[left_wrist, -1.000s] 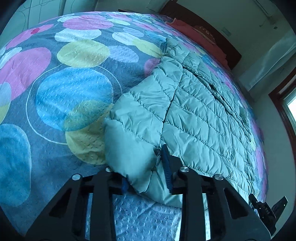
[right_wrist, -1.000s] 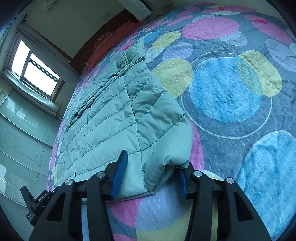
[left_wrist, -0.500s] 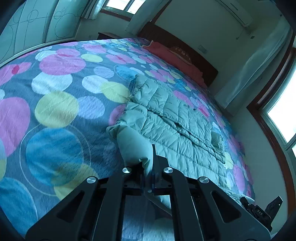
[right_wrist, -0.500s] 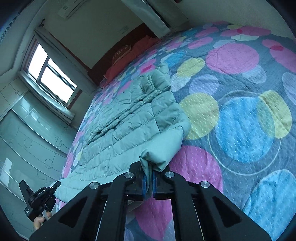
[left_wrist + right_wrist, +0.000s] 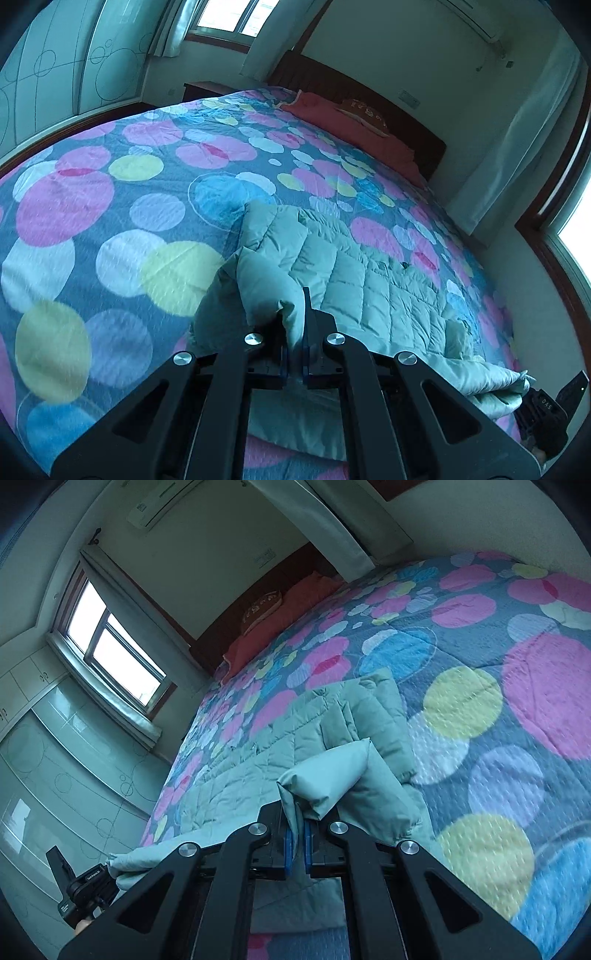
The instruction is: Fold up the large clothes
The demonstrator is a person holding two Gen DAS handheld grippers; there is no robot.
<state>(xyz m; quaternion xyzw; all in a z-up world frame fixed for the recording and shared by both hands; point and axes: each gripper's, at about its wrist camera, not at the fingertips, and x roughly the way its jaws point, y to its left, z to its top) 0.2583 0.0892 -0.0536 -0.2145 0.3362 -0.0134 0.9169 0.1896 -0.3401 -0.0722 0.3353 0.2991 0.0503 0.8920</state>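
2 grippers pinch the green quilted jacket [image 5: 343, 273]: left gripper [image 5: 294, 354]; right gripper [image 5: 297, 836]; hem raised off bedspread [image 5: 110, 221].

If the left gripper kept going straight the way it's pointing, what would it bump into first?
Probably the green puffy jacket itself. The left gripper is already shut on a raised bunch of its fabric, and the quilted body lies right ahead on the dotted bedspread. Depth is hard to judge through this lens.
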